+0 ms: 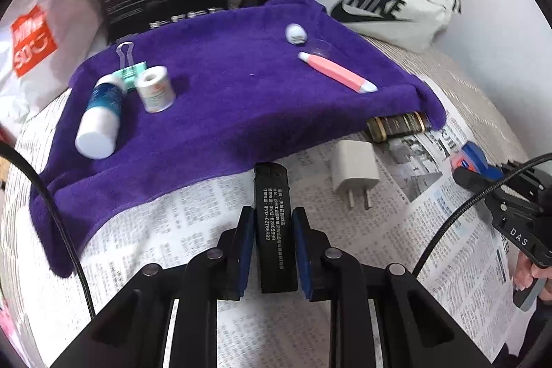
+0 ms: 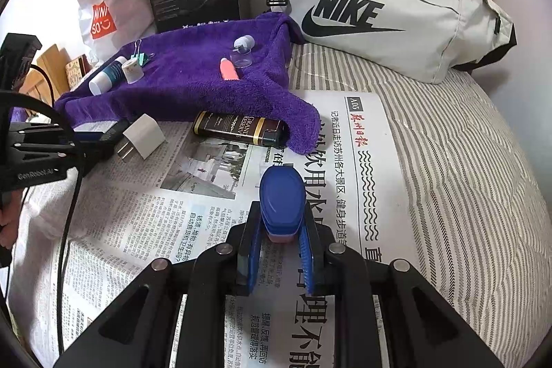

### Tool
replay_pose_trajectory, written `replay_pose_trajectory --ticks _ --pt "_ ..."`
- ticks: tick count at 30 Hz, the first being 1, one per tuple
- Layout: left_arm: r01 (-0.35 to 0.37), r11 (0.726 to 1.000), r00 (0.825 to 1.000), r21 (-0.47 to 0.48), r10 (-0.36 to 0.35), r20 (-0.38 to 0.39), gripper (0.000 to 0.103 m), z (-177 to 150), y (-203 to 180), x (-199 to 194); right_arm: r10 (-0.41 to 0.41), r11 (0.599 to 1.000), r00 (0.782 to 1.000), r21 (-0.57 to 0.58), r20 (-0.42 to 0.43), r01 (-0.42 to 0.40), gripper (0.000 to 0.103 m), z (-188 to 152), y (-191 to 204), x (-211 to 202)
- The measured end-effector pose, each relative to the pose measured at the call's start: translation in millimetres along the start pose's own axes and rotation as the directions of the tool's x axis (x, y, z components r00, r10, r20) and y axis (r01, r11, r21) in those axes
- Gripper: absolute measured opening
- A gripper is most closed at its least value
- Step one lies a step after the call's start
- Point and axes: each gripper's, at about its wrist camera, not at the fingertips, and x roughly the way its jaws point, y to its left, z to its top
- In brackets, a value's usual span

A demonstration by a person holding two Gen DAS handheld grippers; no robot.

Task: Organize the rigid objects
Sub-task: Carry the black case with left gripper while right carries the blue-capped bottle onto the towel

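While both grippers were loaded, the step in hand looked like the pick-up stage of sorting items off the newspaper (image 2: 362,140) onto the purple towel (image 1: 220,99). Nearest the left wrist camera, the left gripper (image 1: 272,250) was clamped on a black lighter (image 1: 274,230), its blue pads pressed against both long sides, the lighter lying along the fingers with its far end close to the towel's front edge. Nearest the right wrist camera, the right gripper (image 2: 281,250) was closed on a small blue-capped object (image 2: 282,202) with a pinkish base seated between the pads.

Just beyond lay a white charger plug (image 1: 355,175) and a dark lighter (image 2: 238,128) partly tucked under the towel's folded corner. Farther off, on the towel, sat a white bottle (image 1: 100,116), a tape roll (image 1: 155,88), a green binder clip (image 1: 132,71), a pink pen-like tool (image 1: 336,73) and a small white ball-like item (image 1: 296,33).

My judgement: the next move called for lifting each held piece clear and carrying it forward over the towel's edge without dragging the cloth.

Only the right view showed the dark lighter's label and a clear cap (image 2: 243,57) beside the pink tool; only the left view showed the printed text on the black lighter.
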Motion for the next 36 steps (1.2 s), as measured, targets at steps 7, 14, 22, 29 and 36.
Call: replay_pose_trajectory --ticks 7,14,22,29,36 --pt "0.008 1.0 1.0 0.009 -0.008 0.004 0.021 -0.8 0.4 -3.0 0.033 0.999 0.999 0.008 -0.017 -0.033 0.02 2.4 -3.3 -0.8" --pt "0.041 0.998 0.999 -0.037 -0.04 0.027 0.021 -2.7 18.4 -20.3 0.074 0.997 0.997 -0.007 -0.014 -0.074 0.02 12.8 4.1 -8.8" --pt "0.047 0.996 0.998 -0.07 -0.044 0.053 0.021 -3.8 34.6 -37.7 0.111 0.992 0.994 -0.057 0.004 -0.111 0.02 30.0 23.5 -15.5" --pt "0.057 0.994 0.996 -0.091 -0.05 0.078 0.021 0.8 44.8 -50.9 0.14 0.986 0.99 -0.089 0.023 -0.138 0.02 44.5 36.9 -20.1" --pt "0.048 0.994 0.995 -0.098 -0.038 0.093 0.021 11.3 53.8 -56.9 0.165 0.981 0.986 -0.105 0.031 -0.161 0.02 64.5 44.2 -14.0"
